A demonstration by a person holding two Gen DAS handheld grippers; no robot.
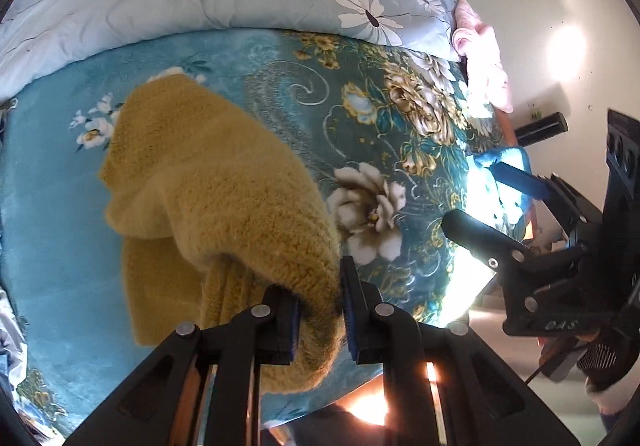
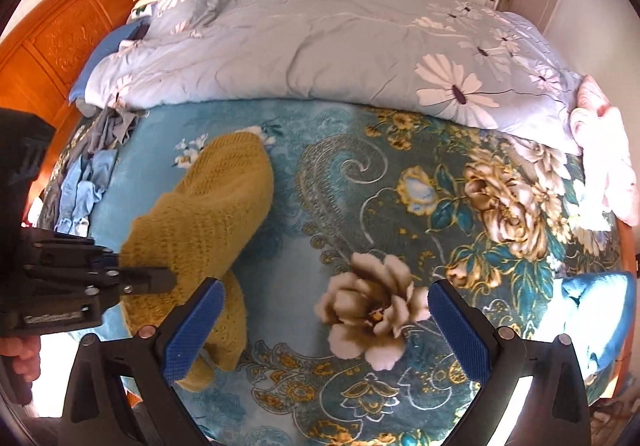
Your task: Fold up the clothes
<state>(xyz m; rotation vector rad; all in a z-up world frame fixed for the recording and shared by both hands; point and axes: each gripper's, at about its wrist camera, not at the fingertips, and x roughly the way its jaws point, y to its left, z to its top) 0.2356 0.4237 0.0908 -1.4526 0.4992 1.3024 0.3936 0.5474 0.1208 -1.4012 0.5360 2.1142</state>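
A mustard yellow knitted sweater (image 1: 208, 186) lies bunched on the teal floral blanket (image 1: 360, 126). My left gripper (image 1: 320, 320) is shut on a fold of the sweater at its near end and lifts it. In the right wrist view the sweater (image 2: 216, 206) is at the left, with my left gripper (image 2: 168, 280) pinching it from the left. My right gripper (image 2: 324, 326) is open and empty, over the blanket's (image 2: 380, 206) big cream flower, just right of the sweater. It also shows in the left wrist view (image 1: 480, 202) at the right.
A pale blue daisy quilt (image 2: 320, 46) is heaped along the far side of the bed. Blue and grey clothes (image 2: 88, 174) are piled at the left, by the orange wooden headboard (image 2: 60, 26). A pink garment (image 2: 612, 166) lies at the right edge.
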